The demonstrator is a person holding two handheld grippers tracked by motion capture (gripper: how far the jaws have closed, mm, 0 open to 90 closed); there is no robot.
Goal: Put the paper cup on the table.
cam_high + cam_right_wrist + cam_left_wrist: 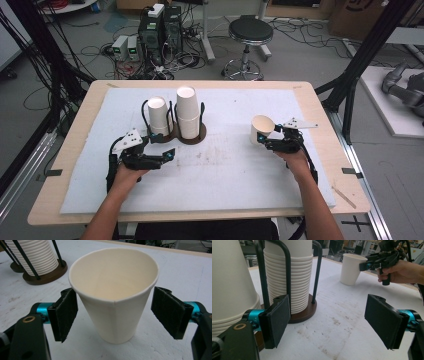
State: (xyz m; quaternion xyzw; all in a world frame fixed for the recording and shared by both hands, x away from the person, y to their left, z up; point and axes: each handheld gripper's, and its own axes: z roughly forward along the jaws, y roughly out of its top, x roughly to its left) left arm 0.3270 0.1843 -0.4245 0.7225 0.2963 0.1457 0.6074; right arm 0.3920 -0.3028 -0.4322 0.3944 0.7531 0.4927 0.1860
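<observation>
On table's right side, paper cup (113, 297) is seen upright betw. right gripper's (113, 315) parted pads, unclamped. Left gripper (333, 321), jaws apart, is held empty nr cup stacks (187, 112). Careless withdrawal could tip cup.

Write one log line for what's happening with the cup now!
right gripper: open, jaws beside cup, not pressing | paper cup: upright on mat | left gripper: open, empty, near cup stacks

Right gripper (268, 136) beside paper cup (261, 130) on mat (225, 170).
</observation>
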